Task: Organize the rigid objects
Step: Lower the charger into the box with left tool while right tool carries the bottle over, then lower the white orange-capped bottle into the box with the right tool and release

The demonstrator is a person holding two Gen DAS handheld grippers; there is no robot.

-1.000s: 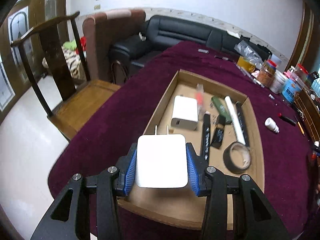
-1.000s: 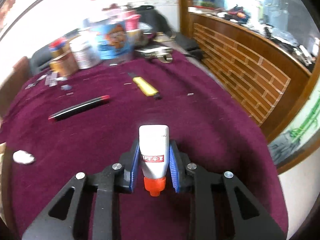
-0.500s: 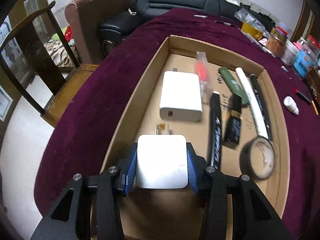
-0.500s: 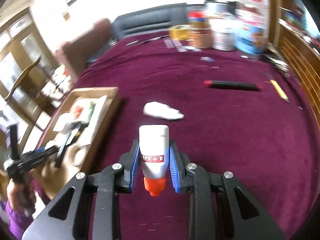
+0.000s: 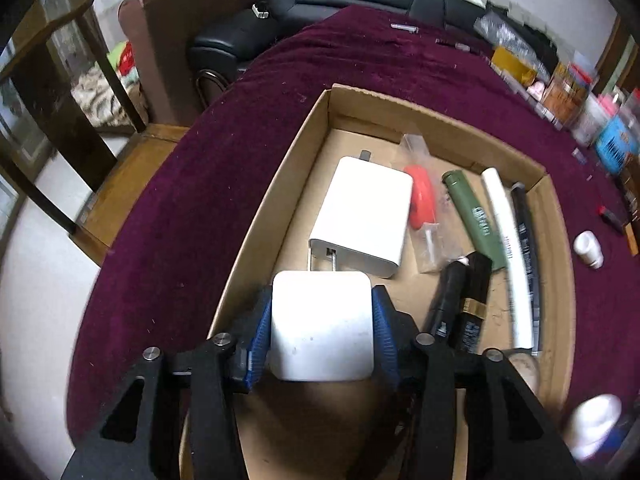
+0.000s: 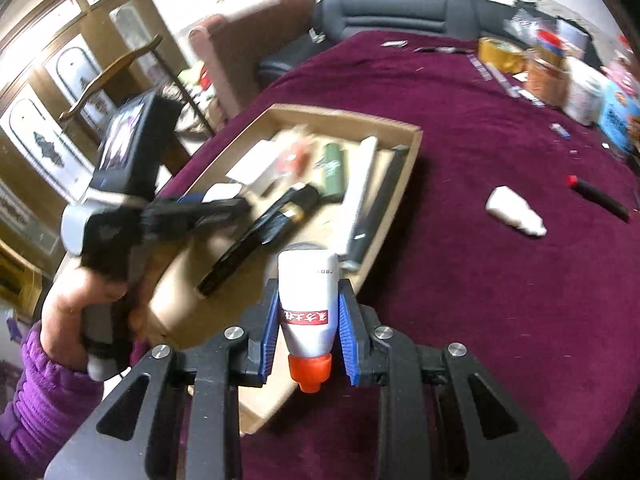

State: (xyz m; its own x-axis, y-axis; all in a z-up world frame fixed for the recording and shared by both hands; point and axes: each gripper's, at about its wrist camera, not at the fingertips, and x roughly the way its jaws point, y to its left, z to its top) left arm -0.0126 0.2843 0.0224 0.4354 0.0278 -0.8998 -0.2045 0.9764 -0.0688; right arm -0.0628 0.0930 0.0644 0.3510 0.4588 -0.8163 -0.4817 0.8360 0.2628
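Observation:
My left gripper [image 5: 322, 312] is shut on a white square charger [image 5: 322, 324] and holds it low inside the cardboard tray [image 5: 256, 224], just in front of a second white charger [image 5: 364, 216]. My right gripper [image 6: 308, 320] is shut on a white glue bottle with an orange cap [image 6: 308, 304], at the near right rim of the tray [image 6: 404, 196]. The left gripper and the hand also show in the right wrist view [image 6: 216, 208].
The tray holds a red item in a clear bag [image 5: 420, 200], a green tube [image 5: 472, 212], a white stick [image 5: 506, 248], black markers [image 5: 452, 300] and a tape roll. On the maroon cloth lie a white bottle [image 6: 514, 212] and a red-capped marker [image 6: 600, 196]. Jars [image 6: 560, 76] stand at the far right.
My left gripper has gone further down and forward into the tray with the charger. My right gripper has swung left with the glue bottle, up to the tray's right rim.

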